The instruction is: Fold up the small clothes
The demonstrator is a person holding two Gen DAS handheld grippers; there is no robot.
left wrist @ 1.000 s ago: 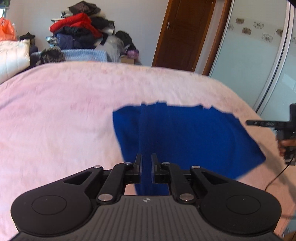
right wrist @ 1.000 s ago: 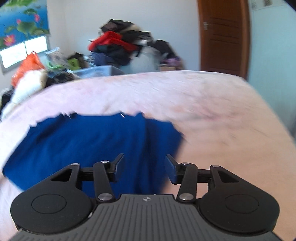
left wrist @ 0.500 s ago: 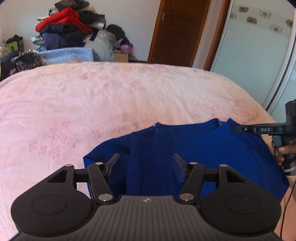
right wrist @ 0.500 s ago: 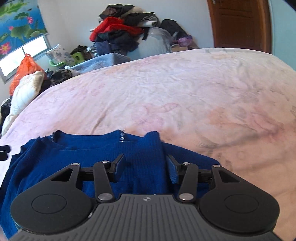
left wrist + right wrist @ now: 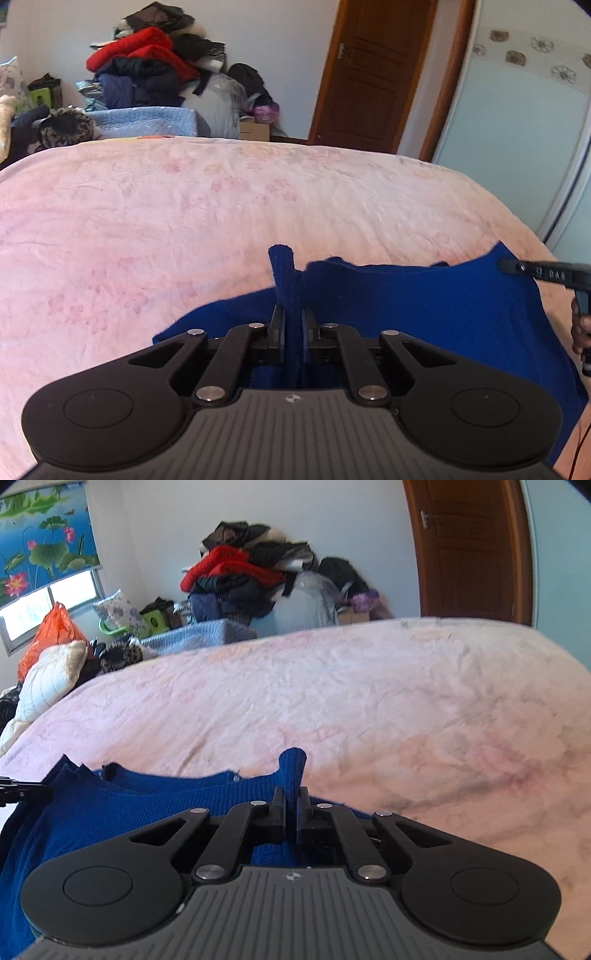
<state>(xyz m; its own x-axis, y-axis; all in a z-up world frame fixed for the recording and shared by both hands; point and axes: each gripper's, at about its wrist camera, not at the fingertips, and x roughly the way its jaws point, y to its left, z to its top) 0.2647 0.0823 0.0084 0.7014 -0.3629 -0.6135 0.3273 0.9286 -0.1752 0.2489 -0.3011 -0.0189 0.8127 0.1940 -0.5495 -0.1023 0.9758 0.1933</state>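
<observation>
Now both the left gripper [image 5: 293,325] and right gripper [image 5: 291,808] have just clamped onto the blue knit sweater [image 5: 424,314], open a moment ago; a fold can start.

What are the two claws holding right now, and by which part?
Both hold the blue sweater: the left claw and right claw each pinch a raised fold near its far edge.

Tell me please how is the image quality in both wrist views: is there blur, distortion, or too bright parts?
Left wrist view: strong fisheye bending of the bed; blue sweater sharp in the left gripper, door slightly soft. Right wrist view: same curving, dark corners; window overexposed; the sweater pinched in the right gripper is clear.
</observation>
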